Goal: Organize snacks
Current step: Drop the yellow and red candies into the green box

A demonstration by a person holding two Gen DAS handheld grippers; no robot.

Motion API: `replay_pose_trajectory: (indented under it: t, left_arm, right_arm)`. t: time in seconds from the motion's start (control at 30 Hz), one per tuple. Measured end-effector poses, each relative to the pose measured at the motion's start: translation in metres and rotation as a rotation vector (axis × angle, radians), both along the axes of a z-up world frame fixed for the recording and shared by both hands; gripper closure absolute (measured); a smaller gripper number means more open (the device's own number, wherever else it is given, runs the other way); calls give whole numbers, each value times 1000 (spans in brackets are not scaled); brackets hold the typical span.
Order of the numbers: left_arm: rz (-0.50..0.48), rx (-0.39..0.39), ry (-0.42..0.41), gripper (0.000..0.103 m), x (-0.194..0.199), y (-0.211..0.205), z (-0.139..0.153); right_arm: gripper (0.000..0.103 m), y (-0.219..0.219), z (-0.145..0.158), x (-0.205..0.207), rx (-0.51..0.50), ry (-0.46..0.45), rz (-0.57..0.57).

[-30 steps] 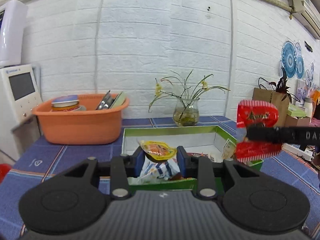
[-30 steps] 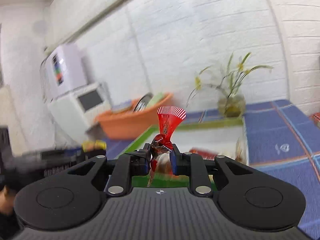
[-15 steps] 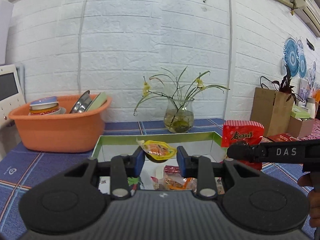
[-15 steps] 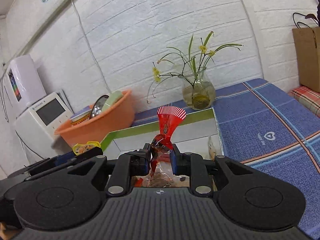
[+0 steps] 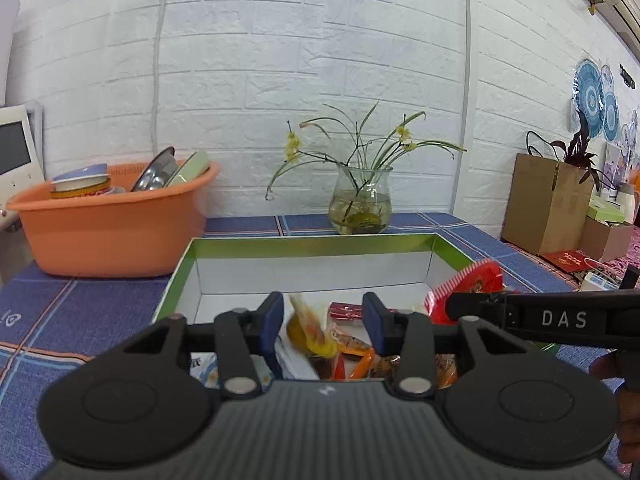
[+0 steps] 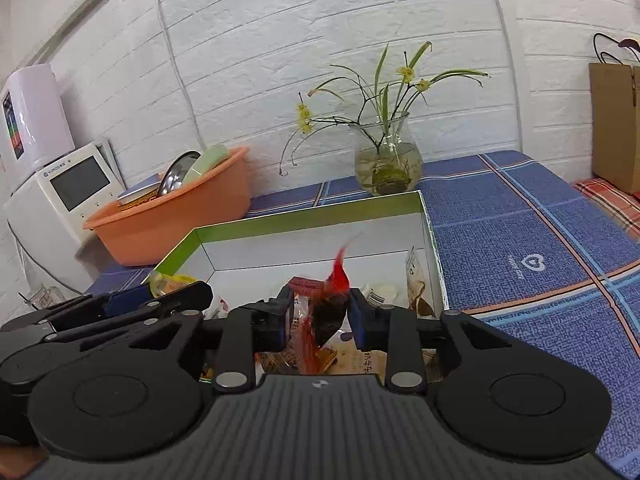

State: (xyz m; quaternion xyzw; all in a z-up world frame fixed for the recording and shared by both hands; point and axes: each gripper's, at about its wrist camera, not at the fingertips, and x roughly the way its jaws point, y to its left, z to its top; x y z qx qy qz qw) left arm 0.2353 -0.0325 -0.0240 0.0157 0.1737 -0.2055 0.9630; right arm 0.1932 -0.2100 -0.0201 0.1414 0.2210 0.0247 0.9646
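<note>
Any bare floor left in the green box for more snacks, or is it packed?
The green box has bare white floor along its back wall, nearest the glass vase. The near half is crowded with snack packets. Blue tablecloth right of the box is bare.

White letters "DAS" are being shown on the black arm of the right gripper (image 5: 472, 307), at the right edge of the left wrist view. In the right wrist view, small print on the white appliance (image 6: 60, 196) at left is too blurred to be read.
</note>
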Motion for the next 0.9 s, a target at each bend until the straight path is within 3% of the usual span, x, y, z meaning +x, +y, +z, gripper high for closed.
replay_pose_trajectory:
  t: [0.03, 0.1, 0.9]
  left_arm:
    - [2, 5, -1, 56, 0, 0, 0]
    - [6, 10, -2, 52, 0, 0, 1]
    - [123, 61, -39, 32, -11, 1, 13]
  right_arm:
    - [25, -1, 0, 0, -2, 4, -5]
    - [16, -1, 0, 1, -4, 11, -17]
    - [0, -8, 18, -15, -39, -59, -113]
